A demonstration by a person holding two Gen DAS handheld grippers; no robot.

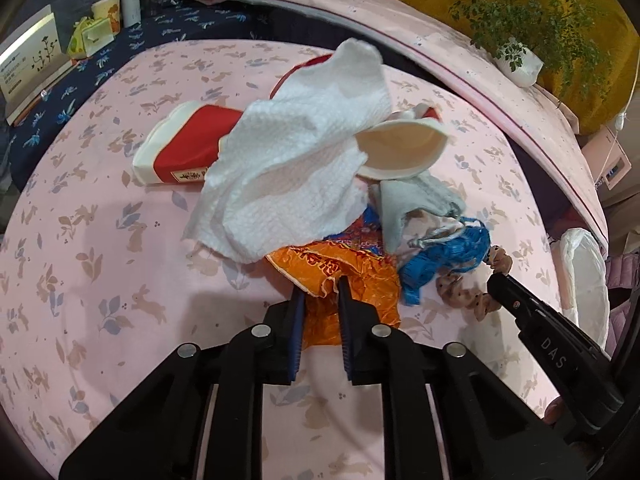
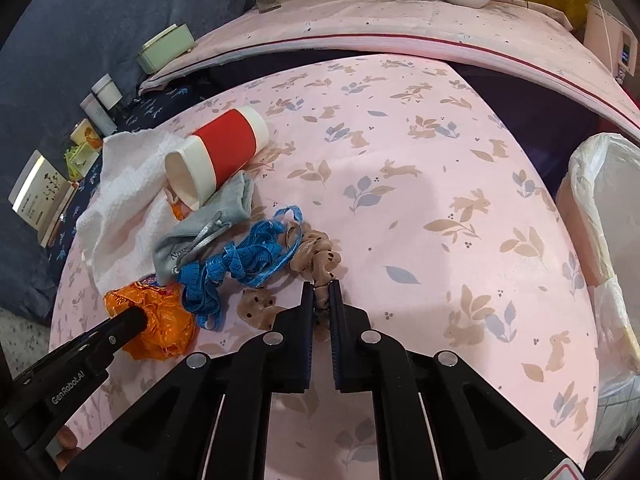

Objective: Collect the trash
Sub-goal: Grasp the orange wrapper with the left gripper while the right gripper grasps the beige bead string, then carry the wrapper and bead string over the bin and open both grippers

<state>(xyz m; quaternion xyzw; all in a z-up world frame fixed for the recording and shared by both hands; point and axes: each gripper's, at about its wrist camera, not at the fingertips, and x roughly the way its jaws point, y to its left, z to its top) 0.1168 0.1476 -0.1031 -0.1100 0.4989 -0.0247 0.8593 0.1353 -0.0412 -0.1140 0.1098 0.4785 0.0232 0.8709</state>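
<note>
- Tablecloth [image 2: 400, 208]: pink, with beige rabbits and blue leaves.
- Wrapper [image 1: 340, 272]: orange.
- Cup [image 2: 224, 152]: red band, cream rims.
- Measuring tape [image 2: 236, 260]: blue.
- Scrunchie [image 2: 316, 256]: tan, dark-spotted.
- Paper towel [image 1: 296, 160]: white.

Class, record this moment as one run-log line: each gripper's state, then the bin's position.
left gripper: shut on orange wrapper | right gripper: shut on tan scrunchie | lined bin: right table edge

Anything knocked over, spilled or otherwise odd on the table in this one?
Yes. A red-banded paper cup lies tipped on its side, its mouth resting on the white paper towel; no spill shows. Oddly, the right claw is shut on a beige hair scrunchie, hardly trash, while the left claw grips the orange wrapper.
</note>
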